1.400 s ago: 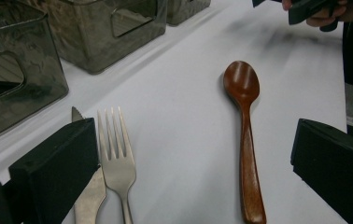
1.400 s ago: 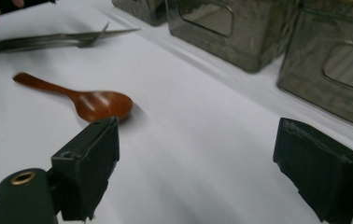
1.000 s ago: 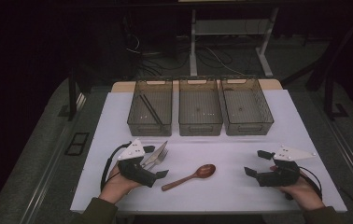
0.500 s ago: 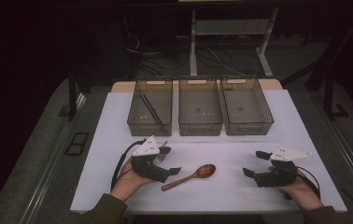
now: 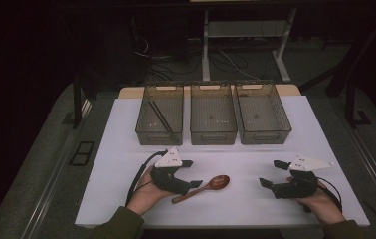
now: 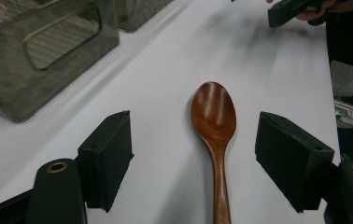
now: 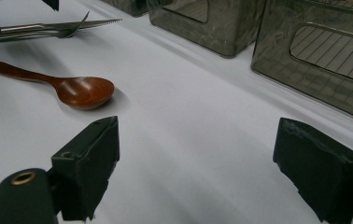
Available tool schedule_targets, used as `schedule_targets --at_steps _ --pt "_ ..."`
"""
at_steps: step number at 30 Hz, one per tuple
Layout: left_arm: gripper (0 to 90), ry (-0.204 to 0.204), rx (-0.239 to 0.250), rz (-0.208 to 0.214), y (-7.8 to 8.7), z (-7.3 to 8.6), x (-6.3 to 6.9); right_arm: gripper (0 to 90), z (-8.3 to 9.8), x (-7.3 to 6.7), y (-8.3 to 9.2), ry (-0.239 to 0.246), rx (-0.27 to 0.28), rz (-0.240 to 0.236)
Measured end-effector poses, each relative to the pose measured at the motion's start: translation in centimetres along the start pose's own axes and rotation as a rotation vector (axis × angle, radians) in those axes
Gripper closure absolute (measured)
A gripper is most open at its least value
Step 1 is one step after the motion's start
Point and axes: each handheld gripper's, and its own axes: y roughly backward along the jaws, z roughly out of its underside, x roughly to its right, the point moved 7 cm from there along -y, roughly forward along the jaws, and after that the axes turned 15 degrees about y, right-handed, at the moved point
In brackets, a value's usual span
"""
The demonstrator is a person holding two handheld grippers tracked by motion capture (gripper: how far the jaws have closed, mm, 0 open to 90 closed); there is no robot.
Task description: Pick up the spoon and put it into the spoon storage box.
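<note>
The left gripper (image 5: 190, 175) had slid toward three o'clock, its fingers narrowing yet spread astride the glossy oval-bowled wooden spoon (image 6: 214, 121). The right gripper (image 5: 271, 174) stayed spread, empty.

My left gripper (image 5: 192, 174) sits low near the table's front edge, its jaws just narrowing yet apart. My right gripper (image 5: 271, 173), by the front right corner, rests level with jaws parted.

A white table (image 5: 126, 144) carries three bins (image 5: 213, 121), a wooden spoon (image 5: 203, 188), and cutlery (image 7: 48, 28).
</note>
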Motion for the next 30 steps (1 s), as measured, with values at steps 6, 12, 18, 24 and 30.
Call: schedule_targets --at_steps 6,12,18,24,30 --pt "34.4 -0.009 -0.044 0.027 -1.1 0.9 0.6 13.9 -0.1 0.0 0.0 0.004 0.002 0.000" --pt "41.1 -0.012 -0.078 0.026 -2.5 1.5 0.6 13.9 -0.1 -0.1 -0.1 0.015 -0.001 -0.004" --pt "44.2 -0.011 -0.092 0.026 -4.0 1.2 0.4 13.9 0.0 0.0 -0.1 0.014 0.000 -0.004" --pt "46.3 -0.010 -0.100 0.032 -5.5 0.6 0.5 14.0 0.0 0.0 -0.1 0.017 -0.002 -0.003" --pt "48.3 0.005 -0.117 0.036 -6.7 0.1 0.7 14.0 0.1 -0.1 -0.1 0.020 -0.009 -0.007"
